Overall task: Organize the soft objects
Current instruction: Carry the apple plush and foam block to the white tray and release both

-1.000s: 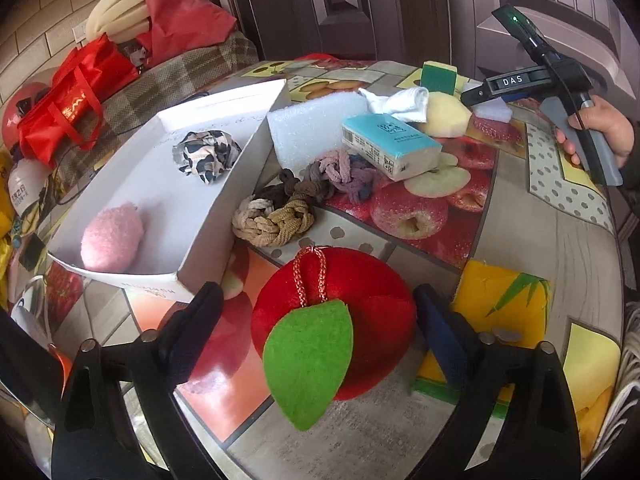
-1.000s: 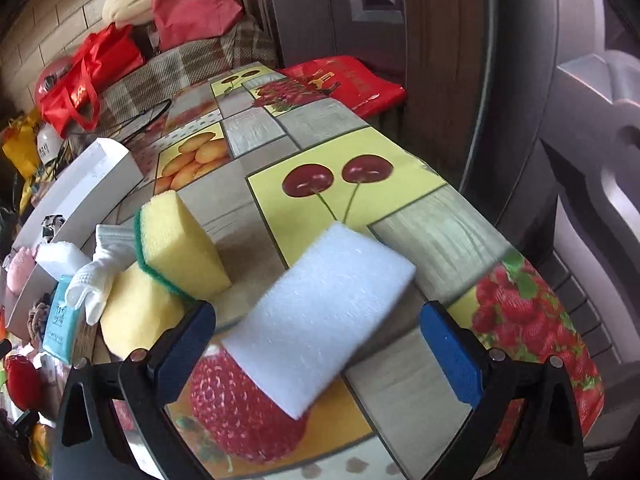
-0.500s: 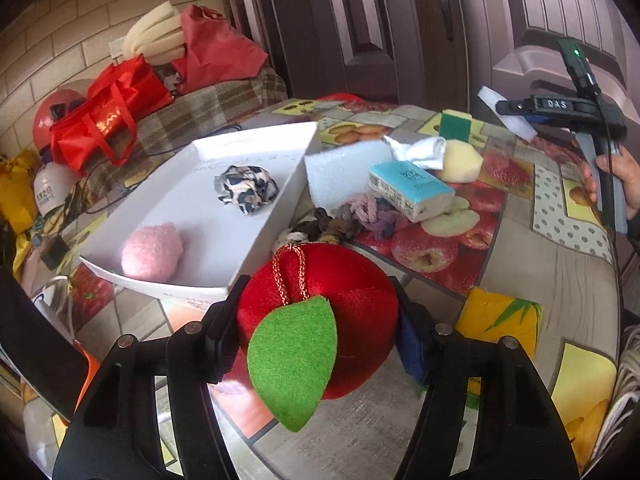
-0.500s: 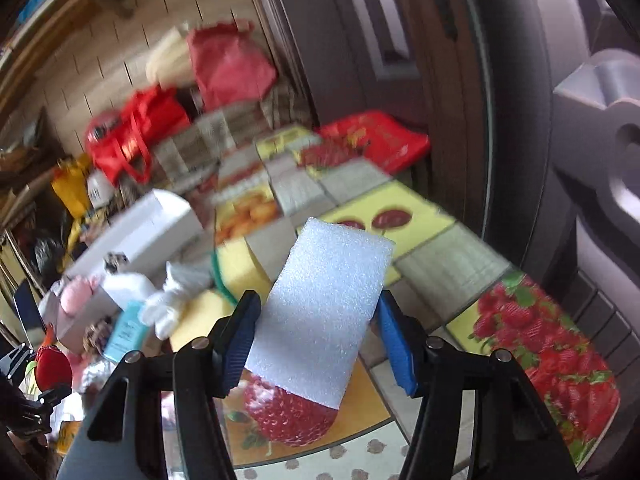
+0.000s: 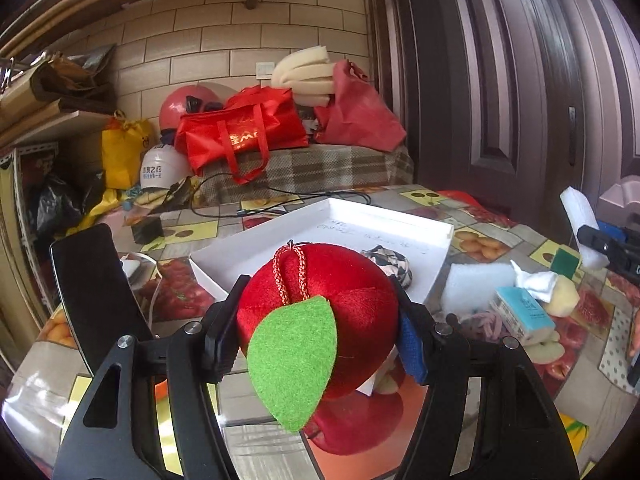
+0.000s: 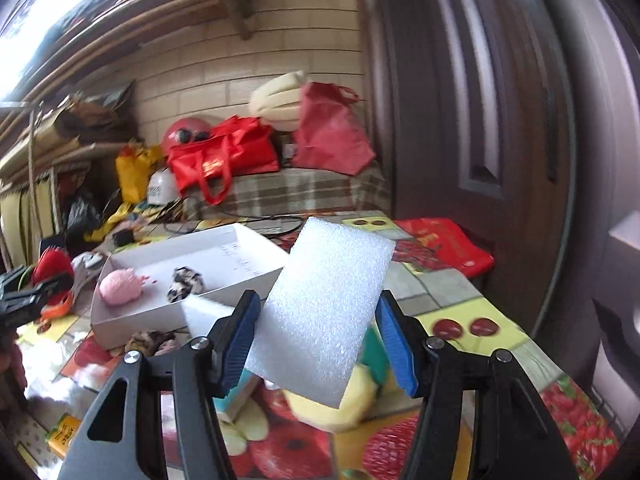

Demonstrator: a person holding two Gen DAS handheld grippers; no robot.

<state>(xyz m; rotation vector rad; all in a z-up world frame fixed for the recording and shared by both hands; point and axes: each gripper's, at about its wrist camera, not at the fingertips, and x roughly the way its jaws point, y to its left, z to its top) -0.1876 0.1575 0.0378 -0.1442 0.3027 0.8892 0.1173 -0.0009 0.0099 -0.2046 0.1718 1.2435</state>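
Note:
My left gripper (image 5: 316,330) is shut on a red plush apple (image 5: 320,316) with a green felt leaf and holds it above the table, in front of the white box (image 5: 360,220). My right gripper (image 6: 318,340) is shut on a white foam block (image 6: 326,312) and holds it tilted above the table. The white box (image 6: 132,316) holds a pink pompom (image 6: 120,288) and a black-and-white patterned scrunchie (image 6: 184,280). The scrunchie also shows in the left wrist view (image 5: 390,260), partly hidden by the apple.
On the fruit-print table lie another white foam block (image 5: 476,284), a blue tissue pack (image 5: 520,316), a white cloth (image 5: 536,280), a yellow sponge (image 5: 562,296), a green sponge (image 5: 564,260) and braided hair ties (image 6: 152,340). Red bags (image 5: 240,132) sit on a bench behind.
Both grippers have risen from the table with their loads. A second ago both were open around the apple and the foam block; they have shut on them and lifted.

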